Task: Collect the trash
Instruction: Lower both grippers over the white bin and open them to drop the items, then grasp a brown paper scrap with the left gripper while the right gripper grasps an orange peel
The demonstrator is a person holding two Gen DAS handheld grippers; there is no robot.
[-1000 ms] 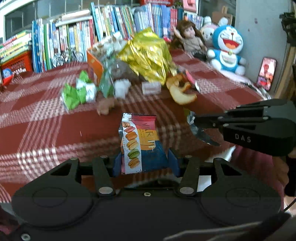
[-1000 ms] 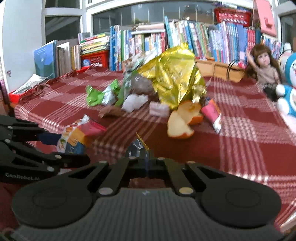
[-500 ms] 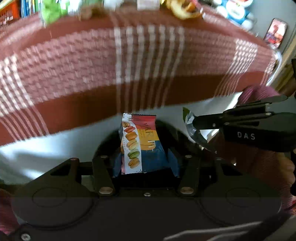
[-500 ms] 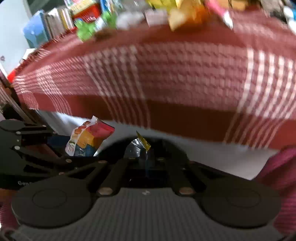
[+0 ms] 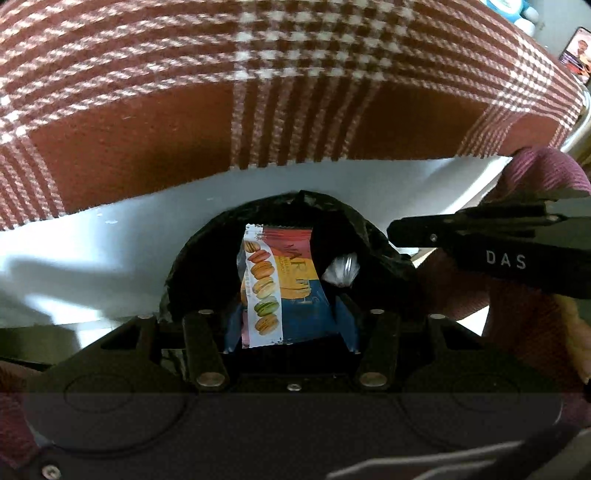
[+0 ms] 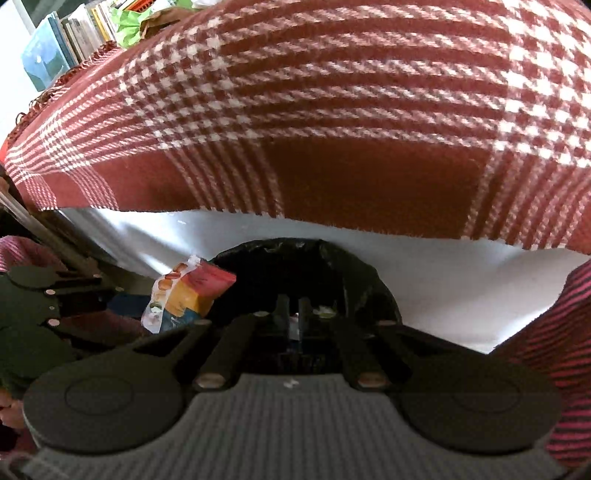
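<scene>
Below the table edge gapes a black bin bag point(image 5: 199, 258) point(image 6: 369, 280). My left gripper point(image 5: 288, 314) point(image 6: 140, 306) is shut on a macaron snack wrapper point(image 5: 284, 280) point(image 6: 188, 295) and holds it over the bag's mouth. A crumpled silver wrapper point(image 5: 341, 271) lies loose inside the bag, just under the tip of my right gripper point(image 5: 393, 230). In the right wrist view the right gripper point(image 6: 292, 314) points down into the bag. Its jaws stand a narrow gap apart with nothing between them.
The red plaid tablecloth point(image 5: 295, 110) point(image 6: 332, 110) overhangs the white table side point(image 5: 110, 251) right above the bag. A person's striped sleeve point(image 6: 561, 332) is at the right. Books point(image 6: 55, 55) and green wrappers point(image 6: 129, 14) show at the table's far left.
Both grippers dropped from table height to the bin bag below the edge. The right gripper let go of the silver wrapper, which now lies in the bag. The left keeps its wrapper.
</scene>
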